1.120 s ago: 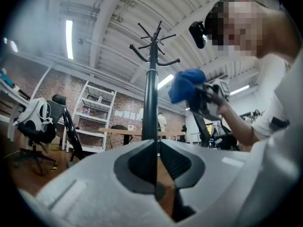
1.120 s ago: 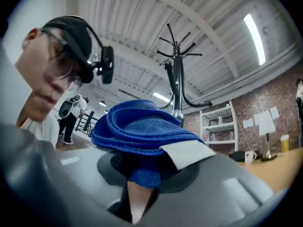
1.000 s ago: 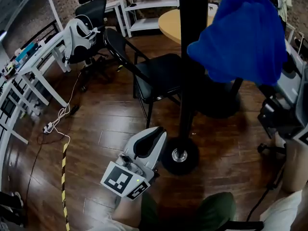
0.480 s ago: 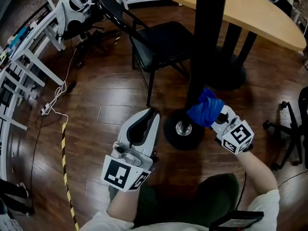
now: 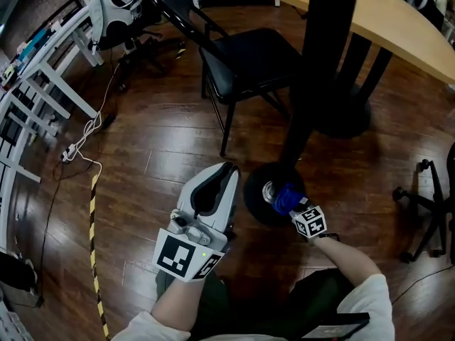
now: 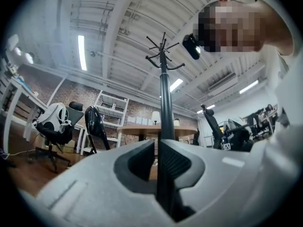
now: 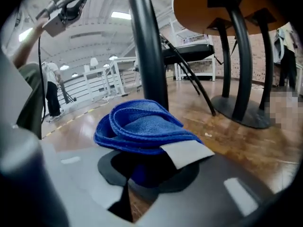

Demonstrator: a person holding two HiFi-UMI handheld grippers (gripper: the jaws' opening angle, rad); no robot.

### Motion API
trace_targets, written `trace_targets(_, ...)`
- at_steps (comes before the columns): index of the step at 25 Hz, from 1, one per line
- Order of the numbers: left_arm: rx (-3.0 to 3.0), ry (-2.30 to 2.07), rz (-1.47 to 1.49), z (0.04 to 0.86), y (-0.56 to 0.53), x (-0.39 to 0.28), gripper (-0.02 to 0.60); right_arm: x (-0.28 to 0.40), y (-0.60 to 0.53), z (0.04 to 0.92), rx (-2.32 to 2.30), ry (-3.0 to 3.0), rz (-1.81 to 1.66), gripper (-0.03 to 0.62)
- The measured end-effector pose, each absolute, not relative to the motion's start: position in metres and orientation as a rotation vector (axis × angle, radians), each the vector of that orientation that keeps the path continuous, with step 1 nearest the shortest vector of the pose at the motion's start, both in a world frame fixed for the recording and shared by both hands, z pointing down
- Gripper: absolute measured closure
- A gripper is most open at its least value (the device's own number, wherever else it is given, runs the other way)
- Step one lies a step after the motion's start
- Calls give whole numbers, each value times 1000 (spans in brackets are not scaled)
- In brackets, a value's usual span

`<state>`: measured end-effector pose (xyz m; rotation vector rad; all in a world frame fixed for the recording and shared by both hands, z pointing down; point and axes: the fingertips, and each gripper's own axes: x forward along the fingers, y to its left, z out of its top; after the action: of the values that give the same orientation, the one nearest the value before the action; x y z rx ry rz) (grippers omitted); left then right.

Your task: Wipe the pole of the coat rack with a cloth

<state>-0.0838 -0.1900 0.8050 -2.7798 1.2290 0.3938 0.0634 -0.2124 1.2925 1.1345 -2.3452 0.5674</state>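
The coat rack's black pole runs down to a round black base on the wood floor. My right gripper is low at the foot of the pole, shut on a folded blue cloth that rests against the pole just above the base. In the right gripper view the cloth bulges out of the jaws in front of the pole. My left gripper hovers left of the base, shut and holding nothing. In the left gripper view the pole rises behind the left gripper to its hooks.
A black folding chair stands behind the rack. A round wooden table with a dark pedestal foot is at the back right. A white frame, a cable and yellow-black floor tape lie left. An office chair base is at right.
My right gripper has carried the blue cloth down the pole, from near its top to the base. The left gripper has barely moved.
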Motion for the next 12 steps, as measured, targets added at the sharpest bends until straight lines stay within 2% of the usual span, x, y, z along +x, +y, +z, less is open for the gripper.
trace_targets(3,-2813,1282,347,822,-205,-80,547,52,-215,1197,1191,-2473,467,490)
trace_targets(9,-2806,1402,286,850,-244,-80,552,-2,-193,890,1241,-2748,-163,490)
trace_targets(12,-2802,1436,262,857,-257,-77,554,-19,-202,741,1285,-2859,-230,488)
